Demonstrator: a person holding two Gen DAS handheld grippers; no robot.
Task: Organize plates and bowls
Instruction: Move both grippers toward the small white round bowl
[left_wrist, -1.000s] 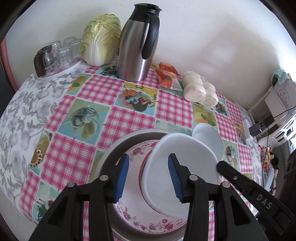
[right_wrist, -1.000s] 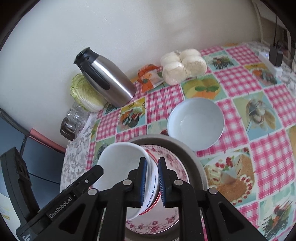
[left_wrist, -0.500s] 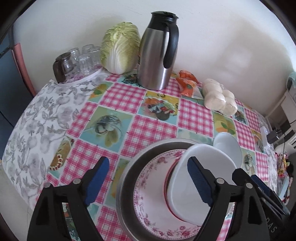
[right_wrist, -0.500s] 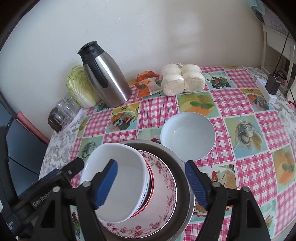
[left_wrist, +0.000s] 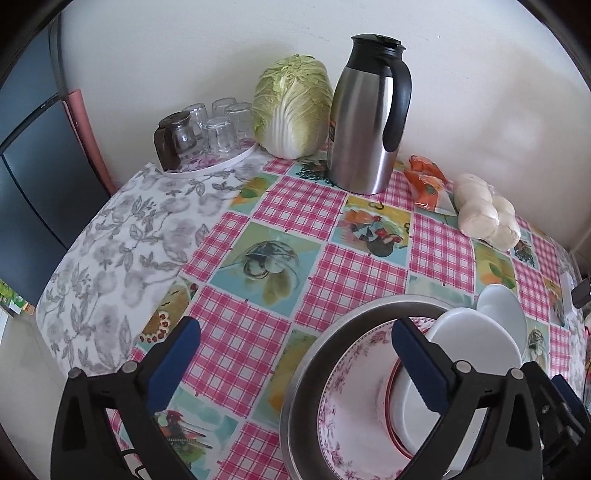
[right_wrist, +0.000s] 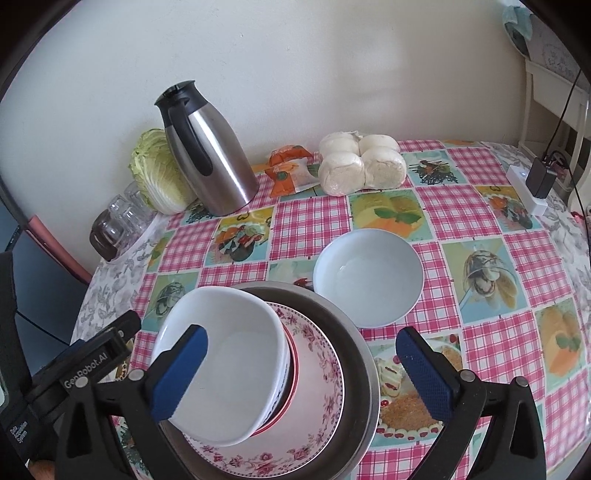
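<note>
White bowl (right_wrist: 225, 365) atop floral plate (right_wrist: 317, 398)

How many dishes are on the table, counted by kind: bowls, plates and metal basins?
White bowls: 2, one stacked on the plate, one standing alone on the cloth
Floral plates: 1, lying in the basin
Metal basins: 1
Total: 4

A bowl (right_wrist: 221, 369) sits on a plate (right_wrist: 314, 406) inside a metal basin (right_wrist: 364, 373), just beneath the right gripper (right_wrist: 301, 369). A second bowl (right_wrist: 368, 275) lies beyond the gripper, slightly right; a thermos (right_wrist: 207, 151) stands far behind, to the left.
</note>
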